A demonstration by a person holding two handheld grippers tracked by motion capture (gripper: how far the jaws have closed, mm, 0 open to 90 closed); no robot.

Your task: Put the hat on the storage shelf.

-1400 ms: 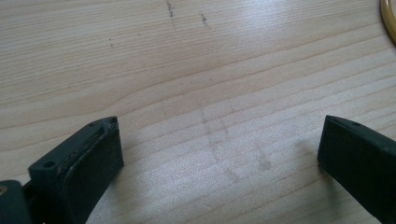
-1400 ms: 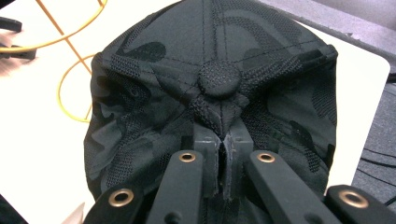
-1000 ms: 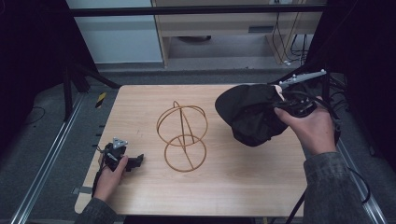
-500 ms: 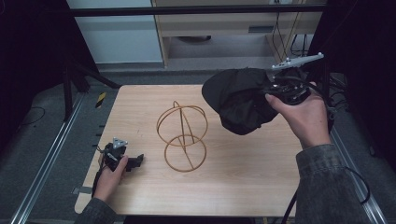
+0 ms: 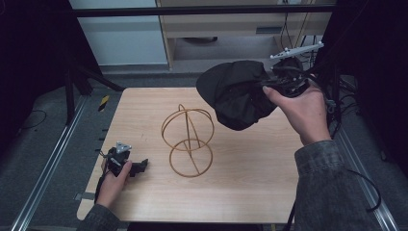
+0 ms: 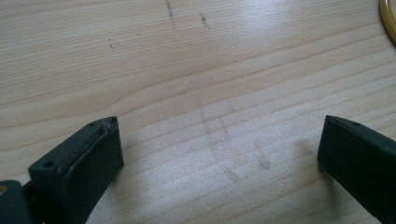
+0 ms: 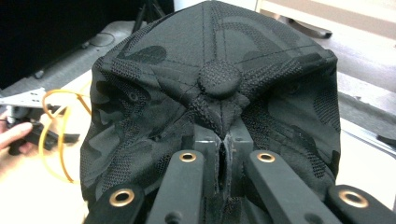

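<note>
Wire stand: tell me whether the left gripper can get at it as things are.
Probably yes. The left gripper rests open on the table beside the wire stand, with bare wood between them; the cap hangs in the right gripper, off that path.

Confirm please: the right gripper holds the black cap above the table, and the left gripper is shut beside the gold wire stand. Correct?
Not quite: the left gripper is open, its jaws wide apart in the left gripper view. The right gripper does hold the black cap up, beside the gold wire stand.

My right gripper (image 7: 223,140) holds a black camouflage-patterned cap (image 5: 238,94), pinched near its crown button, aloft above the table's far right, beside the wire stand (image 5: 188,139).
</note>
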